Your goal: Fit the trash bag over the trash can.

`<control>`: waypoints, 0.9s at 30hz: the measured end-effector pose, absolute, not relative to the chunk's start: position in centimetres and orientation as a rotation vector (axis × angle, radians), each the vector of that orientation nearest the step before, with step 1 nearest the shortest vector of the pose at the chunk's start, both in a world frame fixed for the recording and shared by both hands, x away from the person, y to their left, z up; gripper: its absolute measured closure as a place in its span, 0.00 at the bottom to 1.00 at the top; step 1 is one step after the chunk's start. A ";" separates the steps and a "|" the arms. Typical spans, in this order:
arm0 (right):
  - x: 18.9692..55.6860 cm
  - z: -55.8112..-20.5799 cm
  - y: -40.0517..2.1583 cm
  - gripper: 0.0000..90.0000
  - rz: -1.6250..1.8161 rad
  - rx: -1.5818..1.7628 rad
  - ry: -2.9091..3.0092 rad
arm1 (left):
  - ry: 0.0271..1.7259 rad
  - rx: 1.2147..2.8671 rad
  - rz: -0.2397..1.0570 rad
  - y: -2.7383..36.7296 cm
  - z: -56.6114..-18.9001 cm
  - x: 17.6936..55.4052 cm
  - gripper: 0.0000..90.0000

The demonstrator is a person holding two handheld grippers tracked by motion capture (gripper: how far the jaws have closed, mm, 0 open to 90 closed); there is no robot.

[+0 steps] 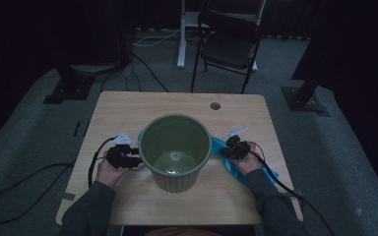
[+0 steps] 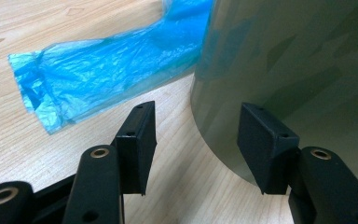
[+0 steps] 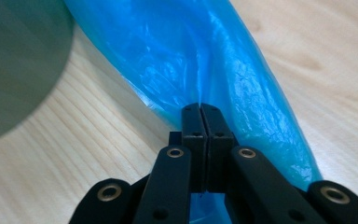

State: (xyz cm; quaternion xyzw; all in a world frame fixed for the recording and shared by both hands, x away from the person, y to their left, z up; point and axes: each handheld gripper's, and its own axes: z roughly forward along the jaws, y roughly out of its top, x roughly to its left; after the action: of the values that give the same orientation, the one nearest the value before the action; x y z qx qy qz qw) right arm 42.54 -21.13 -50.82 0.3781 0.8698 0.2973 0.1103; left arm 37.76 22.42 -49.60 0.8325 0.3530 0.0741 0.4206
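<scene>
Right gripper [image 3: 200, 109] pinched tight on blue bag [image 3: 205, 60]. Left gripper [image 2: 196, 140] wide open beside green bin [image 1: 174, 147], holding nothing. Bin between them on table [image 1: 128, 105]; chair [image 1: 229, 42] far behind.

- The bin [image 1: 175, 152] is standing on the table [image 1: 128, 105], near its middle.
- The plastic bag [image 1: 236, 167] is lying on the table to the bin's right, touching it.
- The left gripper [image 1: 124, 157] is sitting just left of the bin.
- The right gripper [image 1: 236, 147] is resting over the bag.
- A chair [image 1: 229, 42] is standing beyond the table's far edge.
</scene>
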 end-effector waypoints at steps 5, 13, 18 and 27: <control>42.5 -48.7 -22.2 0.99 0.967 1.117 2.531 | 0.874 2.085 0.174 22.6 -49.5 37.4 0.53; 42.6 -44.8 -22.5 0.99 1.094 1.072 2.495 | 0.848 2.113 0.195 22.4 -49.3 36.6 0.52; 42.6 -42.2 -22.2 0.99 1.159 1.022 2.485 | 0.846 2.112 0.196 22.4 -49.3 36.5 0.52; 42.6 -38.1 -21.0 0.99 1.223 0.929 2.475 | 0.831 2.107 0.207 22.3 -48.9 36.0 0.52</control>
State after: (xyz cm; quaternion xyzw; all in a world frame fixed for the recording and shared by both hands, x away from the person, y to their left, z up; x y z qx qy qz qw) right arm 42.56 -20.96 -38.10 0.3169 0.8441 0.4171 0.1144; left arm 36.01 22.32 -48.92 0.8407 0.3316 0.0825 0.4200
